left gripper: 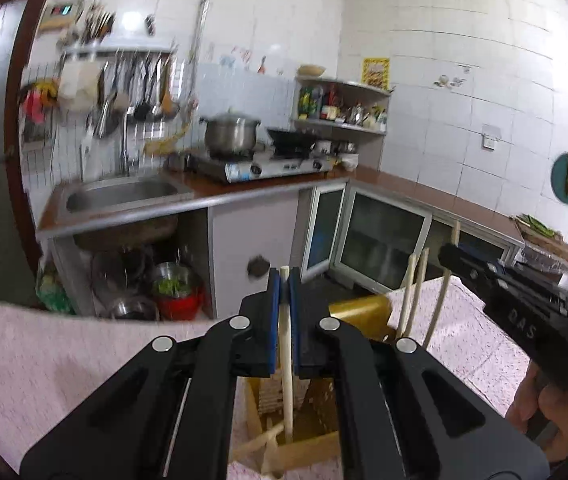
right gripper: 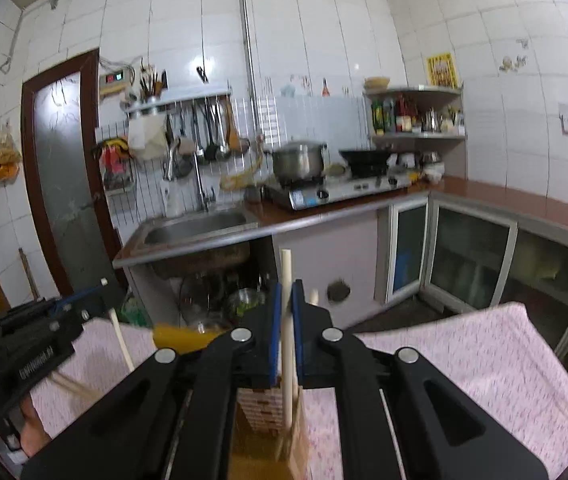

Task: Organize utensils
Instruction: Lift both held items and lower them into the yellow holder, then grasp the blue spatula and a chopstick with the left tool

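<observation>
My left gripper [left gripper: 284,280] is shut on a pale wooden chopstick [left gripper: 287,360]. The stick stands upright and its lower end reaches into a wooden holder [left gripper: 304,448] on the pink tablecloth [left gripper: 63,360]. My right gripper [right gripper: 288,292] is shut on another pale chopstick [right gripper: 286,268], which dips into the same wooden holder [right gripper: 259,408]. In the left wrist view the right gripper [left gripper: 448,254] comes in from the right with its stick [left gripper: 444,292], beside two more chopsticks [left gripper: 414,292] standing upright. In the right wrist view the left gripper [right gripper: 97,288] shows at the left edge with its chopstick [right gripper: 121,340].
A yellow box [left gripper: 360,312] sits behind the holder at the table's far edge. Beyond are a counter with a steel sink [right gripper: 195,226], a stove with a pot [right gripper: 298,160] and a wok [right gripper: 366,158], glass-door cabinets [right gripper: 472,256], hanging ladles [right gripper: 211,136] and a dark door [right gripper: 63,184].
</observation>
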`<state>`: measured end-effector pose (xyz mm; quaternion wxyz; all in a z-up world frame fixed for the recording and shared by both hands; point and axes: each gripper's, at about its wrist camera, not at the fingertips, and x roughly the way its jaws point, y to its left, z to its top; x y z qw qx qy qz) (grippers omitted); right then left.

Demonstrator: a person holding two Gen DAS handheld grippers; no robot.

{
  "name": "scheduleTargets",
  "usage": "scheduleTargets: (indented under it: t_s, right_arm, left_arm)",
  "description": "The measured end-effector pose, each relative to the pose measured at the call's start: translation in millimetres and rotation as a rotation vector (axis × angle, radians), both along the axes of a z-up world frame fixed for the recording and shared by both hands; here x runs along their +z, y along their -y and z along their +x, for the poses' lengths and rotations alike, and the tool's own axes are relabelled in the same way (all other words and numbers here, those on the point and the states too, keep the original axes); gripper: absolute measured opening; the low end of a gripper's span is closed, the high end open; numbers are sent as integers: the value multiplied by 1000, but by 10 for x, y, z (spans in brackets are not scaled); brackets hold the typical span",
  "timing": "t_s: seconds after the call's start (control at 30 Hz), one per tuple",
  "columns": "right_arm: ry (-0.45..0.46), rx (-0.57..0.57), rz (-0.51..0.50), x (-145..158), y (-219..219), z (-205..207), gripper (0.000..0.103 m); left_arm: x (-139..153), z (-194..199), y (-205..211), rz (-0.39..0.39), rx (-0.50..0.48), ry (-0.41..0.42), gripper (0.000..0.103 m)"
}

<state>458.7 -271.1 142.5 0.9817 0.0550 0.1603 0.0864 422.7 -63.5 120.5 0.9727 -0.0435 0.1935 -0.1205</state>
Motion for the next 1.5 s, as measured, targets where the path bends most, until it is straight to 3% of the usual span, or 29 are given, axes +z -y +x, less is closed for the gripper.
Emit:
scheduleTargets:
  t_s: [0.03, 0.1, 0.17, 0.2, 0.23, 0.47, 0.67, 1.23, 1.5]
  right_arm:
    - [-23, 7, 1, -62, 8, -7, 9]
    - [-56, 15, -5, -143, 14, -40, 9]
    - [-89, 13, -10, -190, 34, -101, 38]
    - [-93, 12, 5, -193, 75, -168, 60]
    - [-83, 8, 9, -190, 108, -245, 60]
    - [-134, -12, -18, -257, 361, -630, 60]
    - [-228, -36, -48, -575, 578, -845, 62]
    - [-434, -121, -48, -1503, 828, -1119, 62]
    - [-470, -147, -23, -1639, 958, -1081, 62]
  left_arm:
    - [-50, 7, -40, -15, -3, -29, 5]
    - [-106, 1, -101, -29, -8, -73, 19]
    - [-110, -59, -170, -45, 11, -87, 52]
    - [-93, -112, -209, -53, 24, -87, 58]
    - [-62, -190, -264, -63, 36, -85, 66]
    - [-50, -564, -492, -66, 52, -184, 94]
    - [-300, -809, -524, -83, 44, -305, 97]
    - [-1396, -1050, 244, 56, -19, -565, 96]
    - [-1674, -949, 619, 60, -34, -646, 72]
